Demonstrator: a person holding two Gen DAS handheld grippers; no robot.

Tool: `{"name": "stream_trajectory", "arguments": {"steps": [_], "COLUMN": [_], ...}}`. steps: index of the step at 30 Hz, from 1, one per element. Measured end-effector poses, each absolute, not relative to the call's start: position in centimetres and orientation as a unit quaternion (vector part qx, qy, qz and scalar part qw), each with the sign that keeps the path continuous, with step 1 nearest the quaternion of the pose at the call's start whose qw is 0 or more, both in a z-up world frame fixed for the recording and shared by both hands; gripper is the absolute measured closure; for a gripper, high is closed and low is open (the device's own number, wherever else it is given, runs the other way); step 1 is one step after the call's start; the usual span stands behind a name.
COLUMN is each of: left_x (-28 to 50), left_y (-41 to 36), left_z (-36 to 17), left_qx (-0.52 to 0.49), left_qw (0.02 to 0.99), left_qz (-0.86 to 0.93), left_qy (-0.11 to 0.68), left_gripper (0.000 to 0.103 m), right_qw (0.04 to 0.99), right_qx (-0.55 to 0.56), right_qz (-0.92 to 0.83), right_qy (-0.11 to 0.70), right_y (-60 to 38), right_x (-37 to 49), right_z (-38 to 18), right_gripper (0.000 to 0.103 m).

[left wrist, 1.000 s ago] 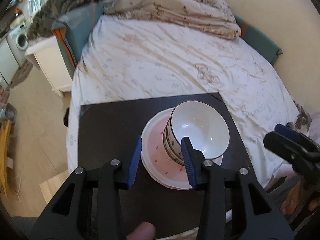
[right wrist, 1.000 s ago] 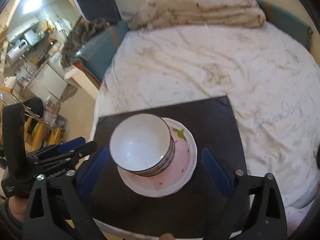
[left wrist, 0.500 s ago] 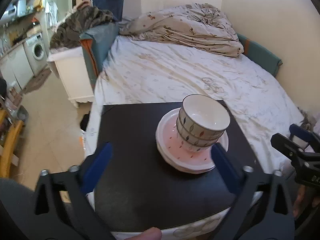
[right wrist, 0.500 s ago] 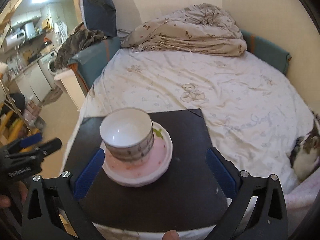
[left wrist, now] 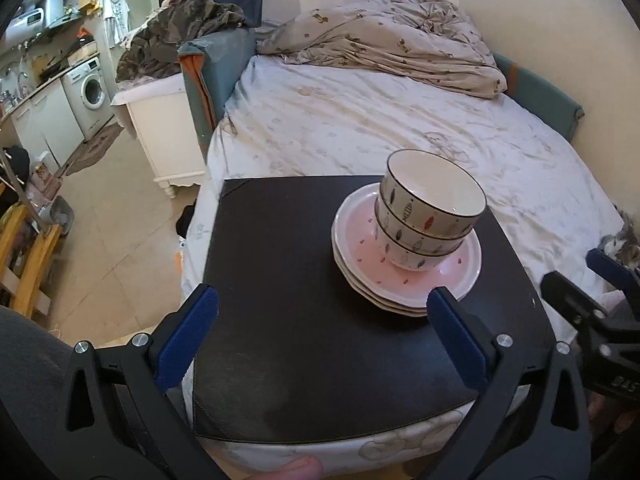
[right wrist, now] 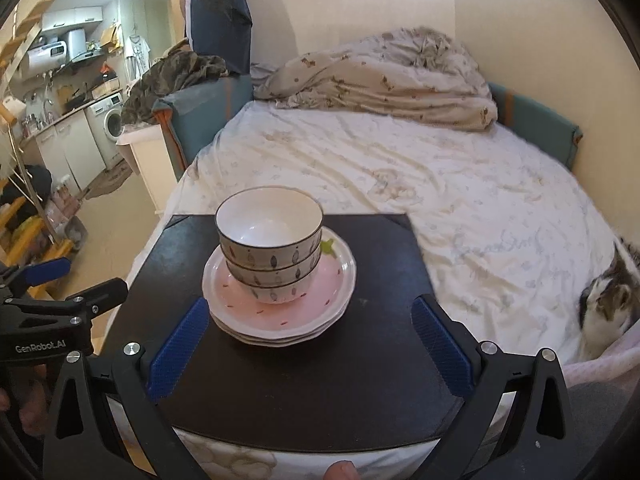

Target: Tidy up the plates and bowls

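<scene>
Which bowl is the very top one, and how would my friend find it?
Look at the bed, then the black board lying on its near end. On the board sits a stack of pink plates with three nested bowls on them. The top bowl is the one whose white inside shows; dark leaf marks ring its outside.

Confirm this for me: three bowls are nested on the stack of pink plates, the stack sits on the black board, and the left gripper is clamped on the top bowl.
Not clamped. The left wrist view shows the left gripper open and clear of the top bowl. The rest stands: three bowls on the pink plates, on the black board.
</scene>
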State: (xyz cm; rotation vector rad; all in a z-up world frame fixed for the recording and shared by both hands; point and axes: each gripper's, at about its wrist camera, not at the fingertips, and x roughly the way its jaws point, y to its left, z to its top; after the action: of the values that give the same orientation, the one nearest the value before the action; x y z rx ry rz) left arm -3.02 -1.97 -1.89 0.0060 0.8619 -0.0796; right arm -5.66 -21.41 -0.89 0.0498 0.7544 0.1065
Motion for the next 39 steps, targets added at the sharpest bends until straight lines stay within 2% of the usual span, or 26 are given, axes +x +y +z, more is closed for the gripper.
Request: {"name": "stream_trajectory", "arguments": {"steps": [11,39], "left_x": [-3.0,-2.8], "left_y": [-2.8,-2.2], "left_z": [-2.1,-2.1], "left_qx": [0.017,0.009], "left_qw": [0.907,0.905], "left_qz": [-0.041,-0.034], "left_qy": [0.418,0.423], "left_gripper": [0.000,0.000], "right_qw": [0.918,0.917], "right_qx": [0.030,0.021], "right_qz": [0.039,0.038], "right_qy": [0.393,0.396], "right_y": [-21.5,-21.1], "right_x": [-4.8,-4.9], "right_z": [-2.2,-2.4], "right_gripper": [0.000,0.000]}}
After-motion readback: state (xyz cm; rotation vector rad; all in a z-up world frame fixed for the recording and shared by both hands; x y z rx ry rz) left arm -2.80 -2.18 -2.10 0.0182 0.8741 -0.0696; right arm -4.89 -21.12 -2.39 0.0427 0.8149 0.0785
